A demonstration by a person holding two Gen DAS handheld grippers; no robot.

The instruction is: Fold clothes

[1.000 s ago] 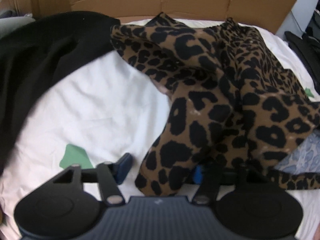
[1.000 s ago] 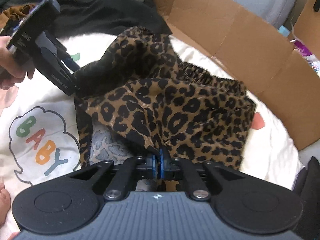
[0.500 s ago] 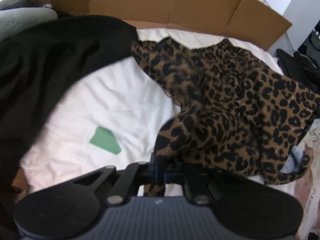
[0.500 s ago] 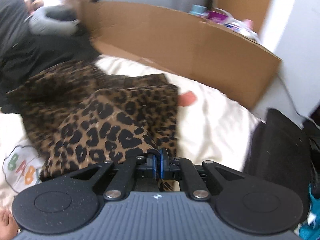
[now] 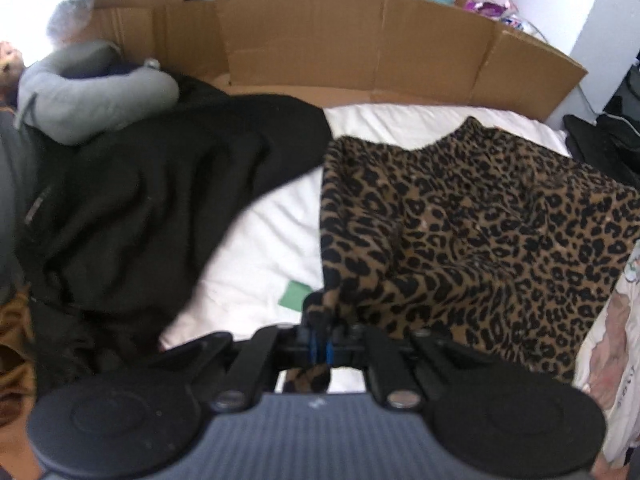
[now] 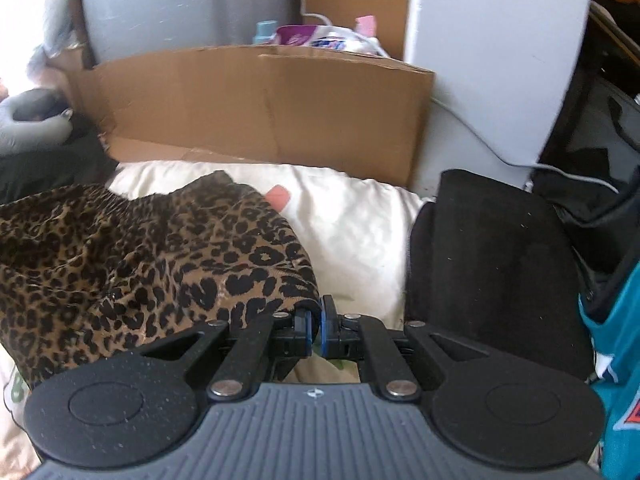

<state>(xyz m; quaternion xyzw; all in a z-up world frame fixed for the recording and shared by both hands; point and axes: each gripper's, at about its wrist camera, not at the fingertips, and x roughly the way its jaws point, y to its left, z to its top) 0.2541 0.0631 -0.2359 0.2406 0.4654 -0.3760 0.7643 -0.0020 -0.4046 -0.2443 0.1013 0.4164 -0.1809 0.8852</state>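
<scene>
Left wrist view shows the left tool [image 5: 320, 346] pinched tight on one corner of the leopard-print garment [image 5: 472, 232], which spreads away to its right over the white bed [image 5: 272, 240]. Right wrist view shows the right tool [image 6: 315, 330] clamped on the opposite corner, cloth running off to its left. The garment's long edge probably spans between both tools, ready for spreading flat.

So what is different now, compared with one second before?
The left hand-held gripper, open before, has shut on the leopard garment and lifted its edge; the garment now hangs spread between both. The right hand-held gripper stayed clamped on it. The black clothes stayed put.
</scene>
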